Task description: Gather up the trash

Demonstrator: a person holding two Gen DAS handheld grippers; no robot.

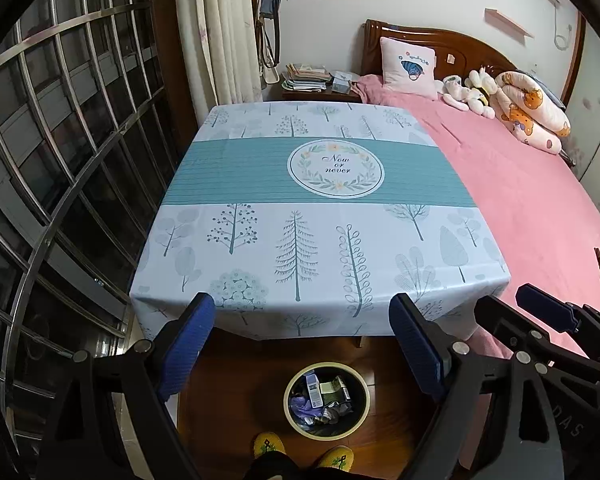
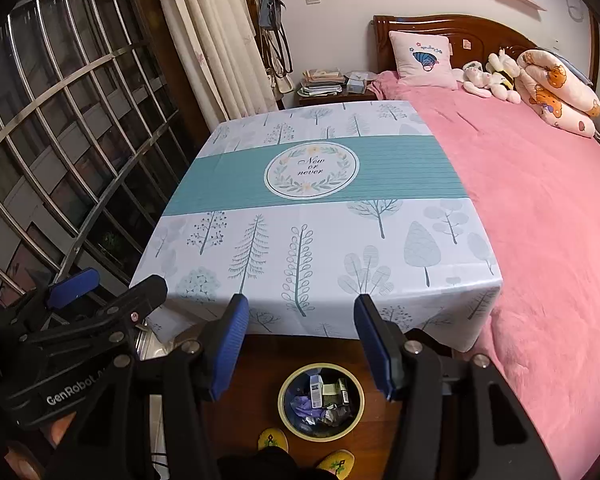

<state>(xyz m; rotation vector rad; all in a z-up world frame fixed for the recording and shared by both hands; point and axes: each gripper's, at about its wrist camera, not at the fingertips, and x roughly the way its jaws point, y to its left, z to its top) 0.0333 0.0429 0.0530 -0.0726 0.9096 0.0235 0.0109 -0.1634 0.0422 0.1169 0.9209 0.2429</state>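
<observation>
Nearest the cameras, two yellow slippers (image 1: 269,443) (image 2: 273,440) are showing at the bottom edge, toes pointing toward the bin (image 1: 326,399) (image 2: 321,401). The bin, round with a pale rim, is standing on the wooden floor (image 1: 236,396) (image 2: 256,376) just in front of the table (image 1: 320,240) (image 2: 320,248). Trash (image 1: 320,398) (image 2: 320,400) is lying inside it: a small white carton, dark packets, purple and silvery crumpled wrappers.

The left gripper (image 1: 302,344) is hovering above the bin and the table's near edge, its blue-padded fingers (image 1: 188,344) standing spread wide with nothing between them. The right gripper (image 2: 300,346) is hanging over the same spot, jaws likewise spread and holding nothing. Each gripper is appearing at the margin of the other's view: the right at lower right of the left wrist view, the left at lower left of the right wrist view.

Beyond, the table is wearing a cloth printed with trees and a teal band (image 1: 320,170) (image 2: 312,176) bearing a round "Now or never" emblem. A barred window (image 1: 60,160) (image 2: 60,140) is running along the left; a pink bed (image 1: 520,208) (image 2: 540,220) is lying along the right, touching the cloth. Farthest off, a nightstand (image 1: 312,94) (image 2: 332,98) with stacked papers, a cushion (image 1: 408,65) (image 2: 422,60) and plush toys (image 1: 472,90) (image 2: 488,76) are resting by the headboard (image 1: 452,46) (image 2: 472,38).
</observation>
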